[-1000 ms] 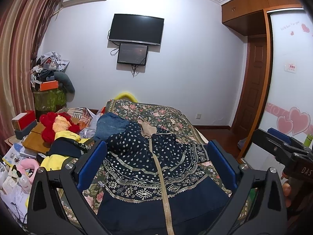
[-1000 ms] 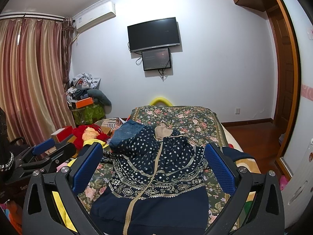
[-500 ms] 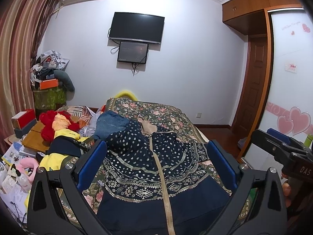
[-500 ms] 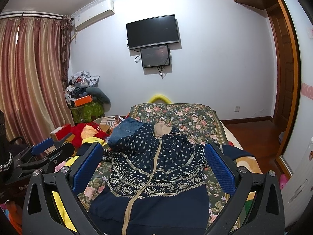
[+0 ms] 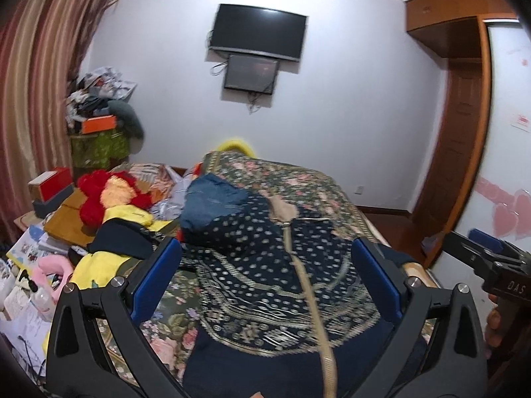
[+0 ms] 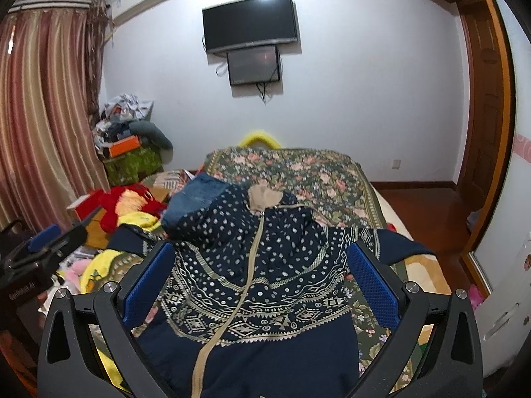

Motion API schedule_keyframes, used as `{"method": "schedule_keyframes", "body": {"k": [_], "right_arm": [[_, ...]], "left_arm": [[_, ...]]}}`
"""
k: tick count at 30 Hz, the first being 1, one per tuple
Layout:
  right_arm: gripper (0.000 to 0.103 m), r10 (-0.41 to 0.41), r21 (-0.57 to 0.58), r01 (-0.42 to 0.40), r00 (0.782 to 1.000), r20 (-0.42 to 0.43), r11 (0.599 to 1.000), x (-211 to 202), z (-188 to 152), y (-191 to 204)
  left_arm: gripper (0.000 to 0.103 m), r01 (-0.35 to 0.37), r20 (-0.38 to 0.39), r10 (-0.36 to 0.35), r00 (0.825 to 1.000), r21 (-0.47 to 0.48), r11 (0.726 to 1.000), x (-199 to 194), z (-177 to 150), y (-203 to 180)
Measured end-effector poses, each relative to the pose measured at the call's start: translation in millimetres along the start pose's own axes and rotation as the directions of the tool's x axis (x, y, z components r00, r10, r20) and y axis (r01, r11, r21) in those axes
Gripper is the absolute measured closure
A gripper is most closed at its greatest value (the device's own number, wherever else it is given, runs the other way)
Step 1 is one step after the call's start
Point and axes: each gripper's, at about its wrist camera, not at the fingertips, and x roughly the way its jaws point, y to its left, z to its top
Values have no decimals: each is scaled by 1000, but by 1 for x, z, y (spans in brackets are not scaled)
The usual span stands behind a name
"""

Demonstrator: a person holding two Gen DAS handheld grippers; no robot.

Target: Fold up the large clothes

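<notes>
A navy zip jacket (image 5: 265,275) with gold dots and patterned bands lies spread front-up on the floral bedspread (image 5: 298,182); it also shows in the right wrist view (image 6: 262,282). Its beige zip runs down the middle. My left gripper (image 5: 265,278) is open and empty, hovering above the jacket's chest. My right gripper (image 6: 262,282) is open and empty, also above the jacket. Each gripper shows at the edge of the other's view: the right one (image 5: 491,262) and the left one (image 6: 39,248).
A folded pair of blue jeans (image 5: 209,202) lies by the jacket's left shoulder. Yellow and dark clothes (image 5: 109,252), a red plush toy (image 5: 106,195) and boxes crowd the left side. A wardrobe (image 5: 511,165) and a door stand to the right.
Both grippers have tilted and moved a little lower and closer over the jacket. Their jaws stay open. The jacket has not moved.
</notes>
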Motion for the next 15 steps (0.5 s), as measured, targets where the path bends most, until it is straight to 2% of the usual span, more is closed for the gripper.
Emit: {"method": "schedule_keyframes", "body": {"k": [4, 7, 11, 15], "right_arm": [[0, -25, -7, 25, 999, -43, 1000, 31, -1, -3], [0, -51, -9, 51, 994, -93, 999, 58, -3, -7], [0, -94, -18, 92, 982, -164, 996, 97, -10, -12], [0, -117, -12, 118, 961, -251, 993, 133, -20, -20]], "left_arm": [[0, -81, -33, 79, 996, -44, 996, 35, -5, 28], [0, -112, -85, 108, 991, -50, 992, 64, -11, 48], [0, -125, -171, 110, 979, -80, 989, 103, -25, 80], [0, -124, -284, 71, 956, -175, 977, 143, -42, 130]]}}
